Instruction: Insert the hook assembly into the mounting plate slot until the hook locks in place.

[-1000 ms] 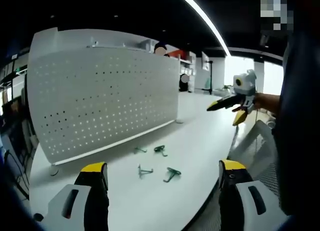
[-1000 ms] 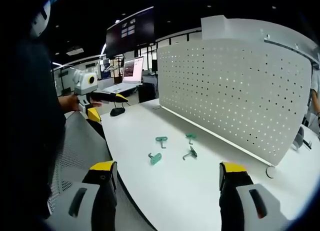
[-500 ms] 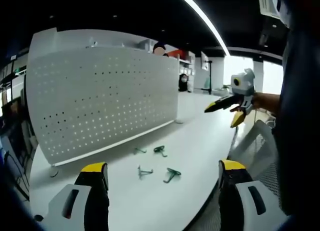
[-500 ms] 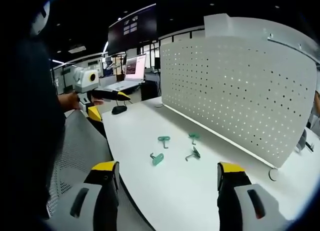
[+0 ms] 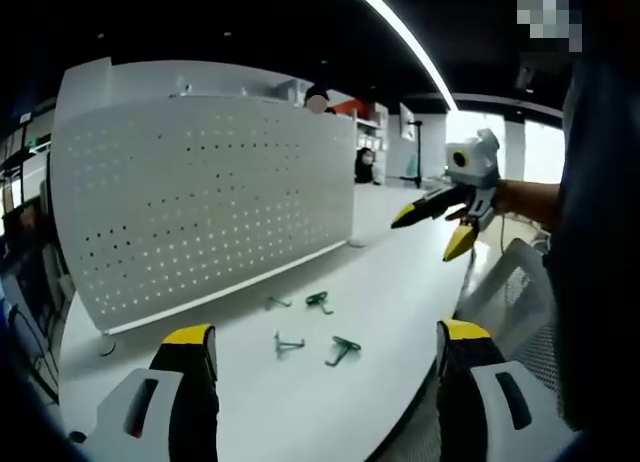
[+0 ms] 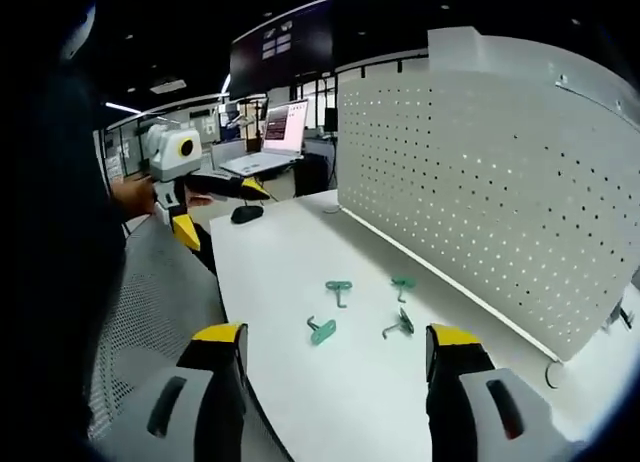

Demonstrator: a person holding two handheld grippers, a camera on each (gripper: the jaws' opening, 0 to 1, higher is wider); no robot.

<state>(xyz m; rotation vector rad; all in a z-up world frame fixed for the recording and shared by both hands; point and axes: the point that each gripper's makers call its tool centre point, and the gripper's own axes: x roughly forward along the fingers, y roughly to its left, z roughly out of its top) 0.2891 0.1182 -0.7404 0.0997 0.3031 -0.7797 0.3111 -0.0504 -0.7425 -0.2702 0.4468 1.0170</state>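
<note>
Several green hooks [image 5: 342, 349] lie loose on the white table [image 5: 400, 292] in front of the upright white perforated mounting plate [image 5: 200, 197]. The right gripper view has the same hooks [image 6: 322, 330] below the plate [image 6: 480, 202]. My left gripper [image 5: 325, 334] stands open above the table's near edge, nothing between its jaws. My right gripper [image 6: 336, 335] is open too and holds nothing. Each gripper appears in the other's view, held in a hand off the table's edge: the right gripper [image 5: 428, 234] open, the left gripper [image 6: 224, 214] open.
A grey mesh chair [image 6: 150, 302] stands by the table's edge, also seen as mesh [image 5: 510, 292] in the left gripper view. A laptop [image 6: 268, 142] and a black mouse [image 6: 245, 214] sit at the table's far end. People stand behind the plate.
In the left gripper view the right gripper has drifted left and a little up. The right gripper view has shifted with the hand; the hooks lie where they were.
</note>
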